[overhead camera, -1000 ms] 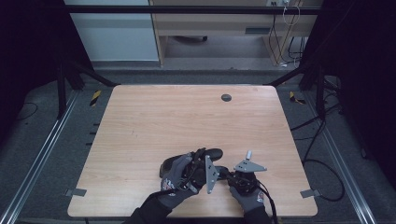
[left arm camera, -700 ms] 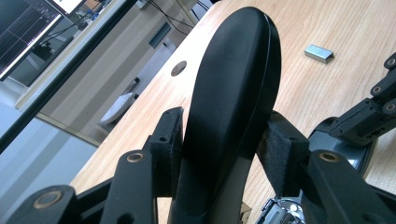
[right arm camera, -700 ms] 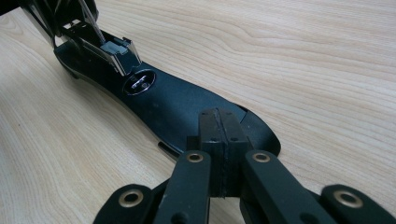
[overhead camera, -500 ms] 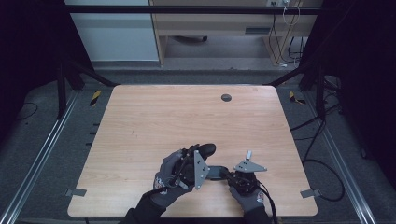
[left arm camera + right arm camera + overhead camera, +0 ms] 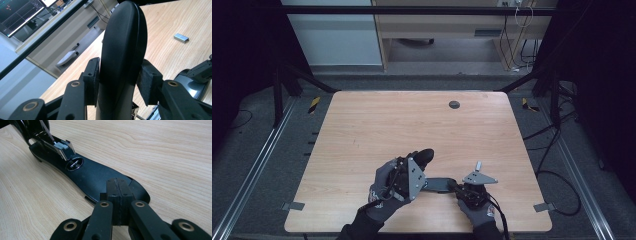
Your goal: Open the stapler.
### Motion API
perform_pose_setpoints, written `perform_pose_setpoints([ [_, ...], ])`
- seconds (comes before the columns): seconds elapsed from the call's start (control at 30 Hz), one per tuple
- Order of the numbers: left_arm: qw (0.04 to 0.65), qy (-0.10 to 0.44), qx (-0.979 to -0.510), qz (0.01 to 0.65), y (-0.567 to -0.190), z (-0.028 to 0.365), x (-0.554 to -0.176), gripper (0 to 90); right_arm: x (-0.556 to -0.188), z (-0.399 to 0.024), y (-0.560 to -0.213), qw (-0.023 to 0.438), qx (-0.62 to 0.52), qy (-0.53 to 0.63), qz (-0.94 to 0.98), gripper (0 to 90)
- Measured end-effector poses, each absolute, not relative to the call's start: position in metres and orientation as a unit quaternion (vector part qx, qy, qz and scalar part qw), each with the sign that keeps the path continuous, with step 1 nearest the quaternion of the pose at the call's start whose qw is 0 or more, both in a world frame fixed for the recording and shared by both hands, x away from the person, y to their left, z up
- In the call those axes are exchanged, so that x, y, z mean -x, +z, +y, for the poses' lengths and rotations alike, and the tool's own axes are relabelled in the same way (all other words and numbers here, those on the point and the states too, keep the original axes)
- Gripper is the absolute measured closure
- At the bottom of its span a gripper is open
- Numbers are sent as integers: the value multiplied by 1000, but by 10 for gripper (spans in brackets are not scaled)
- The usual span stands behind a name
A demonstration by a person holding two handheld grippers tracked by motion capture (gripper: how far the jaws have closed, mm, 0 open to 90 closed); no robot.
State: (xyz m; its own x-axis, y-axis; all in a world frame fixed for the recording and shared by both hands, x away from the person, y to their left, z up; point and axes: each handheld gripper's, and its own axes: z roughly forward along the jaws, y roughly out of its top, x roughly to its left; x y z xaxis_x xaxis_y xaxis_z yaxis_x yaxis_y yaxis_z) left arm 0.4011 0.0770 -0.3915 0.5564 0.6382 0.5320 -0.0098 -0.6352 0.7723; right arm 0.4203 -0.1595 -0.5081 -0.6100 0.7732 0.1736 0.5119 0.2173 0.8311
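Nothing between the stapler base (image 5: 100,177) and the far table (image 5: 387,125) edge but bare wood. One small block of staples (image 5: 181,37) lying loose on the wood, well apart from the base. One dark round grommet (image 5: 454,104) far beyond the base, near the table's far edge. Two grey tape tabs (image 5: 292,205) at the near corners, either side of the base. Two yellow-and-black marks (image 5: 314,104) on the floor, beyond the base and off the table to both sides. Loose cables (image 5: 557,175) on the floor to the right of the base.

One stapler, swung open. Base flat on the wood close to the near edge, between two gloved hands. Top arm (image 5: 122,50) raised steeply from the base's left end, tip pointing up and away. One metal staple channel (image 5: 62,147) bared at the hinge end of the base, one round metal plate (image 5: 75,164) just behind it.

Two grippers. Left gripper (image 5: 117,80) clamped on the top arm, one pad on each flank, jaws just now closing in on it, standing about half apart. Right gripper (image 5: 117,192) closed pad to pad with nothing between, tips over the right end of the base; cannot tell for sure whether pressing on it.
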Motion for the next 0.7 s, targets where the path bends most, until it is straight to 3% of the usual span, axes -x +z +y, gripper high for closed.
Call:
perform_pose_setpoints([
  [0.7,428,413,-766,243,-379,115,-399,581,-421,-160,-507,139,-419,463,769,900],
])
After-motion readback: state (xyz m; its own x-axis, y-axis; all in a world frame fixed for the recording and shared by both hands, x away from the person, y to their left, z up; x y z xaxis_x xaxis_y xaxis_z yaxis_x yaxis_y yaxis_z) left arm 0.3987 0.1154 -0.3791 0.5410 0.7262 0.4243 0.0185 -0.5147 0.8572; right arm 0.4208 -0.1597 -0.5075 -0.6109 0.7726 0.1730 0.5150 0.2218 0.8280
